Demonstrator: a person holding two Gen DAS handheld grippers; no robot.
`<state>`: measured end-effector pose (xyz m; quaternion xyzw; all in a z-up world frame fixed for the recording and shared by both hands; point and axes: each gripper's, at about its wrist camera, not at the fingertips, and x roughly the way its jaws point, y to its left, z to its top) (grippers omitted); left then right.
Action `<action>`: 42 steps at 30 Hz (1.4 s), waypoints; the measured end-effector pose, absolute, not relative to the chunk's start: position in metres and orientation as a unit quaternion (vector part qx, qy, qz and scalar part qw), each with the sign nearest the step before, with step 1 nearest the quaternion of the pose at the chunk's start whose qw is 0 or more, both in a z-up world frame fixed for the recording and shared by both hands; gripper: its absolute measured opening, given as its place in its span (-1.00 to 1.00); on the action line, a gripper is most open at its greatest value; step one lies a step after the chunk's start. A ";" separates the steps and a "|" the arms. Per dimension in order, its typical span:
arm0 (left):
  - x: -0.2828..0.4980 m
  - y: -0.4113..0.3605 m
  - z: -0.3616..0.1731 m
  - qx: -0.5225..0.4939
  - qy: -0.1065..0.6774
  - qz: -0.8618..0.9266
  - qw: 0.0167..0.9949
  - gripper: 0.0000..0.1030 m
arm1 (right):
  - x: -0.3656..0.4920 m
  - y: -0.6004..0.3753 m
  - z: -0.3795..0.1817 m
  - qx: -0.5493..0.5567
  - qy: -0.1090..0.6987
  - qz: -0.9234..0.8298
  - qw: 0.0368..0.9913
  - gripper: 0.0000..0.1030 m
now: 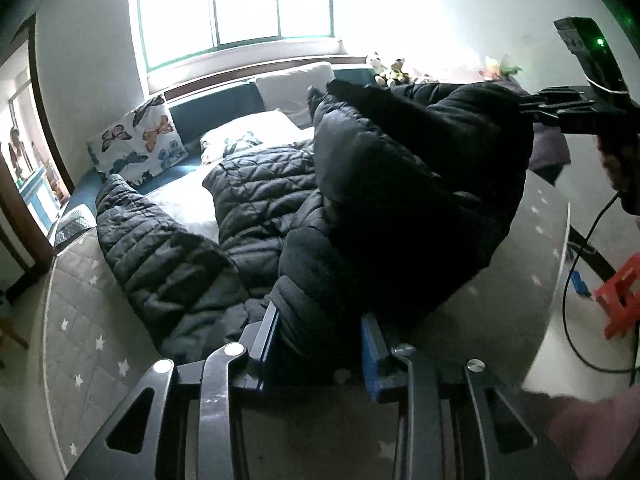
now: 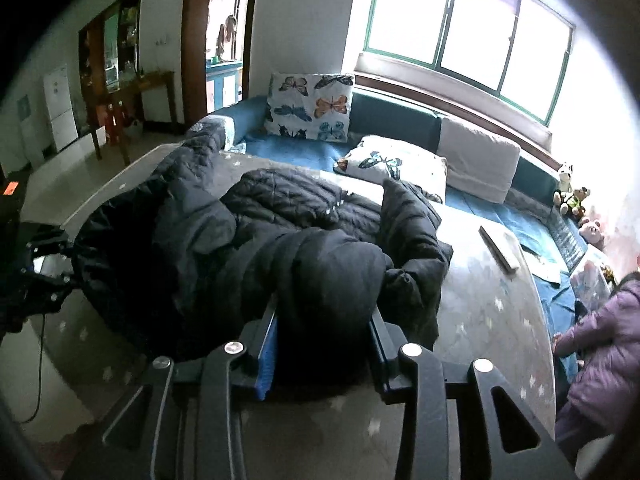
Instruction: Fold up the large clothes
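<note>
A bulky black quilted jacket [image 2: 248, 232] sprawls crumpled across the star-patterned bed [image 2: 500, 312], one part lifted. Butterfly pillows [image 2: 310, 106] and a purple garment [image 2: 600, 360] sit around it. Both left tongs [image 1: 320, 320] and right tongs [image 2: 324, 320] are clamped on jacket folds.

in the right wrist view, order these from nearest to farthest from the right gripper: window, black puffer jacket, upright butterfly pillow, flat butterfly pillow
1. black puffer jacket: bunched between the fingers of the right gripper, spread on the bed ahead.
2. flat butterfly pillow: lying just past the jacket, right of centre.
3. upright butterfly pillow: propped at the head of the bed, further back.
4. window: on the wall behind the bed, upper right.
</note>
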<state>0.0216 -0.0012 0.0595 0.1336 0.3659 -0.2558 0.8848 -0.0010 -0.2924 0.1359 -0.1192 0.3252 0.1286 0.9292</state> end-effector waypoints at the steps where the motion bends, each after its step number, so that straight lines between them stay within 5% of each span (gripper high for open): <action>1: 0.013 -0.002 0.057 0.139 0.366 -0.260 0.883 -0.30 | -0.007 -0.293 0.131 -0.120 0.329 0.129 0.928 -0.20; 14: -0.041 -0.020 -0.004 0.212 0.422 -0.264 0.841 -0.18 | -0.025 -0.312 0.027 -0.105 0.480 0.108 0.864 -0.11; 22: -0.045 0.012 0.064 0.154 0.375 -0.284 0.869 -0.14 | -0.032 -0.307 0.086 -0.110 0.428 0.128 0.888 -0.08; 25: -0.024 0.008 0.076 0.132 0.360 -0.285 0.878 -0.14 | -0.013 -0.295 0.097 -0.112 0.391 0.145 0.902 0.08; 38: 0.047 -0.057 -0.021 0.155 0.467 -0.307 0.814 -0.14 | 0.067 -0.236 -0.027 -0.125 0.502 0.204 0.831 0.09; 42: 0.061 -0.046 -0.011 0.117 0.479 -0.313 0.811 -0.14 | 0.084 -0.238 -0.017 -0.138 0.499 0.197 0.833 0.09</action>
